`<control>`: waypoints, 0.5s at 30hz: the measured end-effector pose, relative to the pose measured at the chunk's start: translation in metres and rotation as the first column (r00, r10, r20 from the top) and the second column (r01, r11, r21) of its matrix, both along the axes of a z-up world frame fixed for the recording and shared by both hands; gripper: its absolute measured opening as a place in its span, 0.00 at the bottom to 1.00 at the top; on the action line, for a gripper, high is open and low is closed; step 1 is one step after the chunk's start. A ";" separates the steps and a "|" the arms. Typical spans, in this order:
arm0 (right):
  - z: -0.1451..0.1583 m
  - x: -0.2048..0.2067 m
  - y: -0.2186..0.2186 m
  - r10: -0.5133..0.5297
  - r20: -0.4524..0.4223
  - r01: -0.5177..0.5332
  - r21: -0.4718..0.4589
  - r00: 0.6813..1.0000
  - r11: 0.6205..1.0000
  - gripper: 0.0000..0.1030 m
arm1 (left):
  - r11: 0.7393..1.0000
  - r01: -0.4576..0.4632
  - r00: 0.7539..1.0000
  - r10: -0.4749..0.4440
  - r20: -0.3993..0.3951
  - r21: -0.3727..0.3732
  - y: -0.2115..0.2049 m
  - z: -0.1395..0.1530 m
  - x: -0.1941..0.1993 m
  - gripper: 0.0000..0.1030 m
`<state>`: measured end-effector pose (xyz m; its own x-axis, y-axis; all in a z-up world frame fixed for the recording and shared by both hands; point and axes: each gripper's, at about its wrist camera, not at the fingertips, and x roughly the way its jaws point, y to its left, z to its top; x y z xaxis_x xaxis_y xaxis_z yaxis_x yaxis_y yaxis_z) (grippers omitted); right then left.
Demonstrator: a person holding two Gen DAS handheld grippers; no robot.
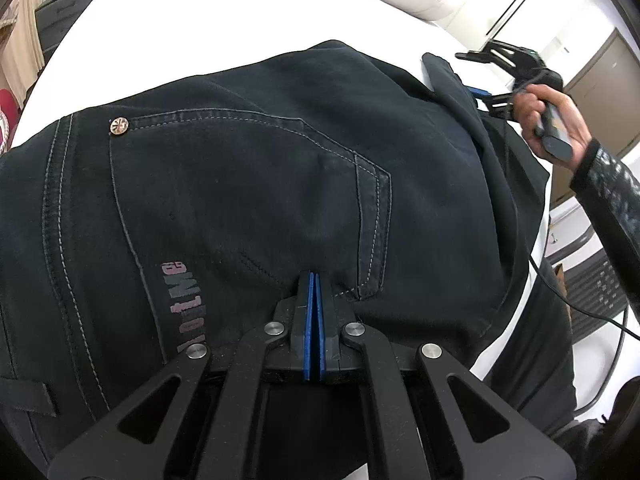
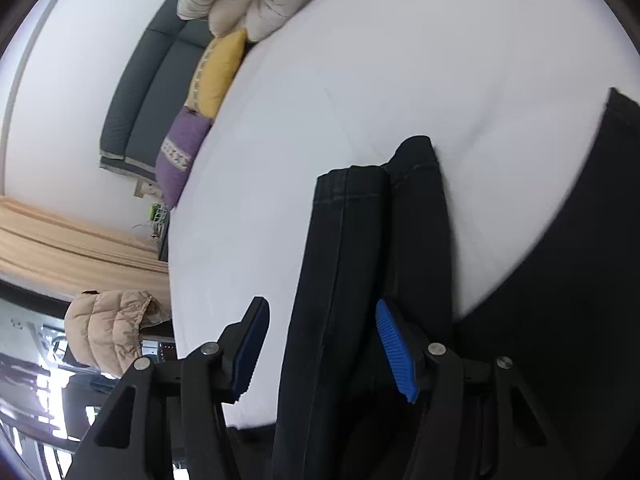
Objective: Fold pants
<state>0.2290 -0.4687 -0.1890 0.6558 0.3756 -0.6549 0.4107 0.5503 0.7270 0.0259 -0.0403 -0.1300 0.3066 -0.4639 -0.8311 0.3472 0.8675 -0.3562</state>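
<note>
The dark pants (image 1: 248, 184) lay seat-up on the white bed (image 1: 240, 20). Your left claw (image 1: 313, 280) was pinched tight by the back pocket, apparently gripping nothing; your right claw (image 2: 320, 344) stood wide around the leg hems (image 2: 360, 240). Close late and those stacked hems could slide apart.

Black matt denim pants (image 1: 248, 184), pale stitching, shiny copper metal rivet (image 1: 119, 126) at 10 o'clock. Matt black plastic left gripper (image 1: 314, 280); ribbed blue rubber pads (image 2: 396, 354). Smooth white cloth bedsheet (image 2: 400, 60).

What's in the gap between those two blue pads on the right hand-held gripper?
The dark pants: their legs run between the open pads, shown in the right wrist view.
</note>
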 end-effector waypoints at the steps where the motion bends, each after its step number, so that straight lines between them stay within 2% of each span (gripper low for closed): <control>1: -0.003 0.006 -0.003 0.004 -0.009 -0.003 0.007 1.000 1.000 0.54 | 1.000 -0.001 1.000 0.001 -0.001 -0.002 0.005 0.000 -0.004 0.01; 4: -0.016 0.017 -0.005 0.011 -0.037 -0.010 0.025 0.999 1.000 0.25 | 1.000 -0.003 1.000 0.003 -0.004 -0.005 0.006 0.000 -0.004 0.01; 5: -0.017 0.016 -0.005 0.013 -0.037 -0.012 0.025 0.999 1.000 0.10 | 1.000 -0.002 1.000 0.002 -0.005 -0.005 0.006 0.000 -0.004 0.01; 9: -0.007 0.010 -0.007 0.012 0.018 -0.013 0.012 1.000 1.000 0.05 | 1.000 -0.001 1.000 0.001 -0.008 -0.004 0.006 0.000 -0.003 0.01; 13: 0.028 -0.016 -0.016 0.000 0.112 0.006 -0.045 0.994 0.999 0.04 | 1.000 0.002 1.000 -0.002 -0.003 0.005 0.006 0.000 -0.003 0.01; 15: 0.048 -0.042 -0.027 -0.029 0.163 0.040 -0.067 0.986 0.997 0.04 | 1.000 0.001 1.000 -0.001 0.001 0.009 0.005 0.001 -0.003 0.01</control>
<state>0.1866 -0.4956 -0.1412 0.7669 0.3081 -0.5630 0.3109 0.5892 0.7458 0.0227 -0.0353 -0.1287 0.3064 -0.4571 -0.8350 0.3486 0.8701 -0.3485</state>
